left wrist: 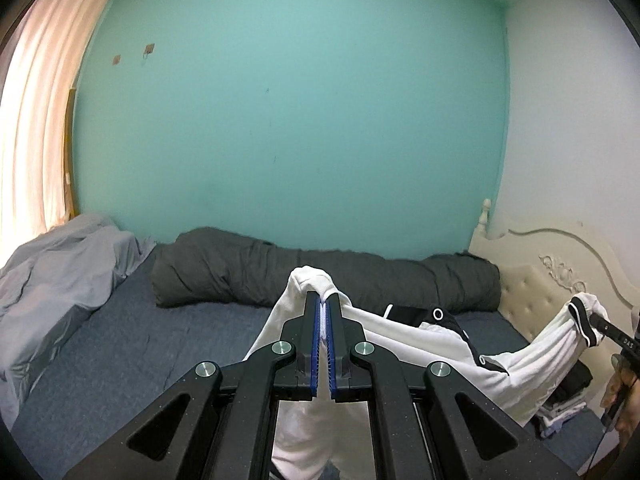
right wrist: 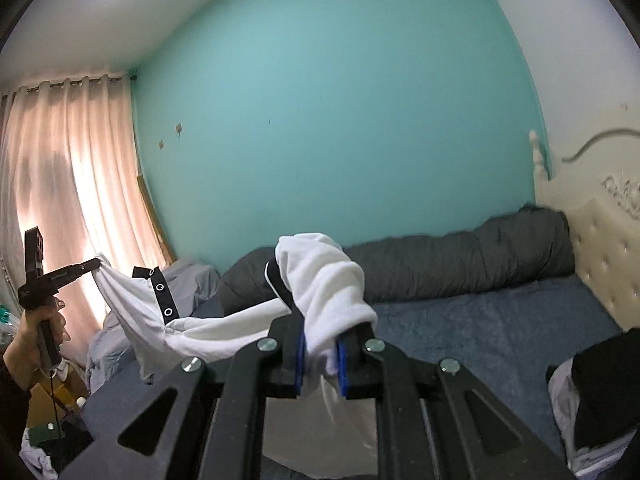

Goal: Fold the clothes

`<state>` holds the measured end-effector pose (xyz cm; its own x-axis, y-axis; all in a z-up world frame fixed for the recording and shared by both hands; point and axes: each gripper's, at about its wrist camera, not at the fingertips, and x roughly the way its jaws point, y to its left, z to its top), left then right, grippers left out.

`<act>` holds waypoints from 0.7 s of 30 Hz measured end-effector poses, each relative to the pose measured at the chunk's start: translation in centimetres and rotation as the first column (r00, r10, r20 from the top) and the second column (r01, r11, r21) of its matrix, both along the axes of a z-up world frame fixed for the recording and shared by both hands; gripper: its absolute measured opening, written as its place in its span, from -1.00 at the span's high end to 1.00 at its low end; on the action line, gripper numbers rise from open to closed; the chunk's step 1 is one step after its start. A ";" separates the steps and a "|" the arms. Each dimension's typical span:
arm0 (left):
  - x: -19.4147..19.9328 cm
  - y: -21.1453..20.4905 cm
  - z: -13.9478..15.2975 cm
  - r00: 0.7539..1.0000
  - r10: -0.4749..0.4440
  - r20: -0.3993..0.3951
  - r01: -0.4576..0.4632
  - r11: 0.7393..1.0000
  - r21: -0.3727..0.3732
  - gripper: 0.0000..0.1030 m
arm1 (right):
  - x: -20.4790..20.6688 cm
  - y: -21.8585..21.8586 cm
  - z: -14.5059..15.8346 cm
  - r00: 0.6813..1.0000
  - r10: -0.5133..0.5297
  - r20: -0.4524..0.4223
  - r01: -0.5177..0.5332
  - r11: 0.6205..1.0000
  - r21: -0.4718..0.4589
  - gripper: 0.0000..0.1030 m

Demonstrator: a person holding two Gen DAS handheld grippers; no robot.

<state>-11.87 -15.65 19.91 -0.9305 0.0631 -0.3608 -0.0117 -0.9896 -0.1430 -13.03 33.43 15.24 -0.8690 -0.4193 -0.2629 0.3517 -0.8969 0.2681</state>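
Two tongs are holding a white cotton garment with black snap-button trim (left wrist: pixel 432 344) stretched above a blue-sheeted bed (left wrist: pixel 132 344).

The left tongs (left wrist: pixel 323 304) are pinching one white end tightly; the right tongs (right wrist: pixel 320 354) are clamping the other, bunched, black-trimmed end. The garment's long axis is running between them, its middle sagging toward the bed, with a rolled grey duvet (left wrist: pixel 320 276) lying beyond.

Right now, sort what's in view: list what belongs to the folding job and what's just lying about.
In the job:
- white garment with black snap trim, held up between both claws
- left claw, shut on it
- right claw, shut on it

Lying about:
- rolled dark grey duvet
- crumpled light grey sheet
- dark clothes pile
- curtain
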 end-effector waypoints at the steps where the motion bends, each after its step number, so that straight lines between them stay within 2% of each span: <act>1: 0.0 0.0 -0.4 1.000 -0.002 0.009 0.002 1.000 -0.001 0.95 | -0.4 0.0 -1.1 1.000 0.000 0.026 0.000 1.000 0.005 0.78; 5: -0.1 0.1 -2.6 0.998 -0.014 0.055 0.014 1.000 -0.003 0.95 | -1.9 -0.1 -6.2 0.990 0.005 0.138 -0.006 1.000 0.008 0.78; 9: -2.1 0.7 -8.9 0.989 -0.040 0.145 0.038 0.999 0.015 0.95 | -2.8 -0.7 -12.5 0.970 -0.012 0.241 -0.001 0.999 0.054 0.78; 11: -3.0 1.1 -12.3 0.980 -0.054 0.192 0.049 0.998 0.027 0.95 | -3.6 -0.8 -16.6 0.951 -0.019 0.307 -0.008 0.996 0.085 0.78; 15: -4.1 2.2 -19.9 0.951 -0.081 0.298 0.069 0.996 0.050 0.95 | -4.8 -0.1 -22.8 0.905 -0.023 0.424 -0.029 0.993 0.115 0.78; 19: -5.1 2.7 -27.5 0.907 -0.096 0.410 0.072 0.995 0.073 0.95 | -5.3 0.3 -28.1 0.857 -0.023 0.514 -0.062 0.987 0.148 0.78; 21: -5.2 2.9 -30.3 0.888 -0.098 0.448 0.069 0.994 0.081 0.95 | -5.5 0.4 -30.5 0.834 -0.024 0.551 -0.077 0.984 0.159 0.78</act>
<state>-17.06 -12.72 -10.42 -0.6586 0.1689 -0.7333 -0.0133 -0.9769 -0.2131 -18.53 33.79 -15.25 -0.5486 -0.3463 -0.7610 0.2160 -0.9380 0.2711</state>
